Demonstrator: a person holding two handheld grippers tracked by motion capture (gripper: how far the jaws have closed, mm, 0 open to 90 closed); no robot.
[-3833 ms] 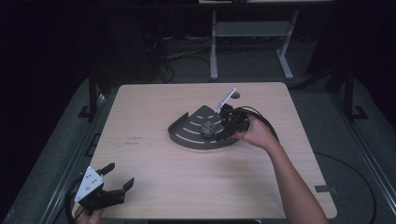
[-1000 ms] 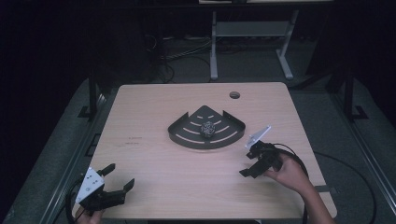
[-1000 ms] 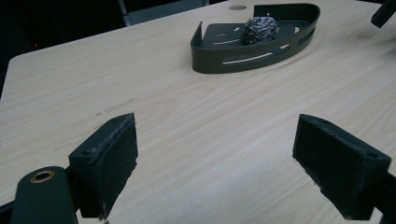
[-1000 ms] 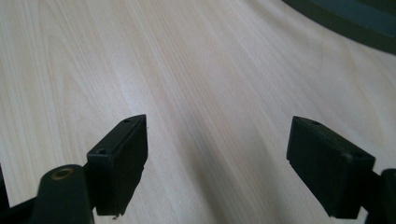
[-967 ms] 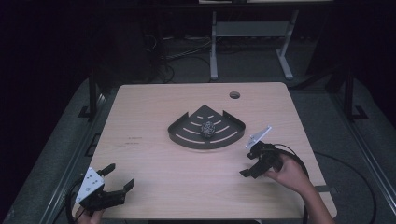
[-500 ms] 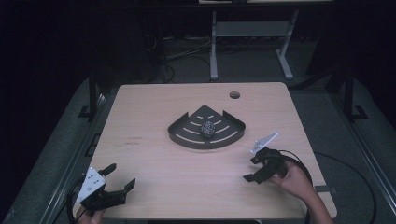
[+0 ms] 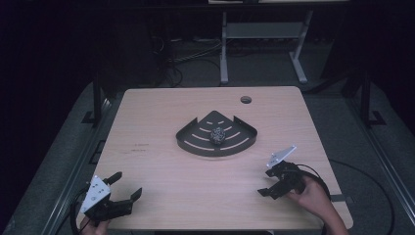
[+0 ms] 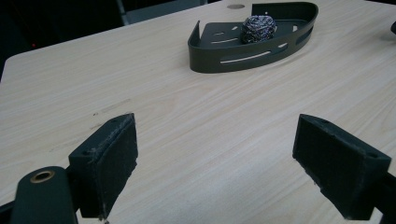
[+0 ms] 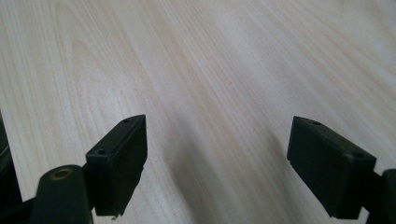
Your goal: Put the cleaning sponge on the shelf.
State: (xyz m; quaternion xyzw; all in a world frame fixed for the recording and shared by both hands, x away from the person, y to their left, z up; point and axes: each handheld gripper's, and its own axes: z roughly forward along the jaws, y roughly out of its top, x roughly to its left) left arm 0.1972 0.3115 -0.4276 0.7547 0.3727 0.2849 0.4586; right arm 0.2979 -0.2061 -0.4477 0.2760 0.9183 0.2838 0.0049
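The shiny scrub ball (image 7: 218, 135) sits in the dark tray (image 7: 188, 142), up and left from the nearer right gripper (image 7: 274, 188), whose jaws are apart and hold nothing.

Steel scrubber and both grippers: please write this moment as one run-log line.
steel scrubber: in dark tray | left gripper: open, empty | right gripper: open, empty

Fingers (image 8: 105, 158) spread over table (image 8: 187, 135), scourer (image 8: 258, 29) in dark tray (image 8: 243, 56)

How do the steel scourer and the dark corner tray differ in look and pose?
The steel scourer is small, round, shiny and tangled; the dark corner tray is wide, flat, matte and slotted. The scourer lies in the tray; the tray rests on the table. Both sit untouched.
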